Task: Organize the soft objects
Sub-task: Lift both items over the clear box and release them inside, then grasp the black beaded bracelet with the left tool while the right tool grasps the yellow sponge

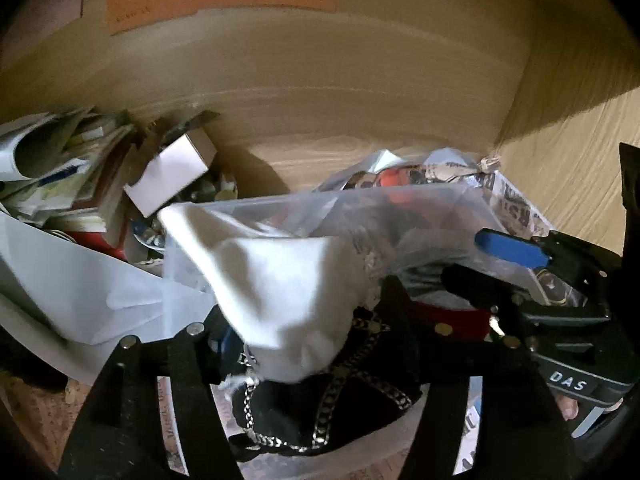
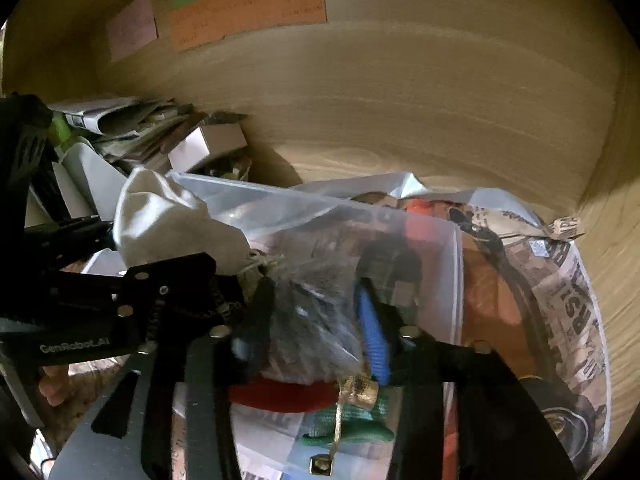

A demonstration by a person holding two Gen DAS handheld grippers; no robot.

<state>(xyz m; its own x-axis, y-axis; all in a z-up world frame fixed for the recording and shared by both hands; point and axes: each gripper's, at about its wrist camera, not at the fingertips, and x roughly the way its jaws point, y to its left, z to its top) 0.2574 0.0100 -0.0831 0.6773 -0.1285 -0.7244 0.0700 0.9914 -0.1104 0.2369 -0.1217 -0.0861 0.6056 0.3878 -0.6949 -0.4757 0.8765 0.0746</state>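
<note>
The left gripper had its jaws clenched on a white cloth, which bulged up and out toward eleven o'clock over the near rim of a clear plastic bin. Just under the jaws lay a black cloth with chain trim, apparently already in the bin. I judged the white cloth was being carried in to join the other soft things.

The right gripper had its jaws grasping a grey fuzzy bundle in clear wrap, probably pressing it down to make room. At six o'clock beneath it lay a red cloth and a green cloth.

Beyond the bin at one o'clock sat a newsprint-patterned bag. At ten o'clock a heap of papers and a small white box crowded the wooden corner.
</note>
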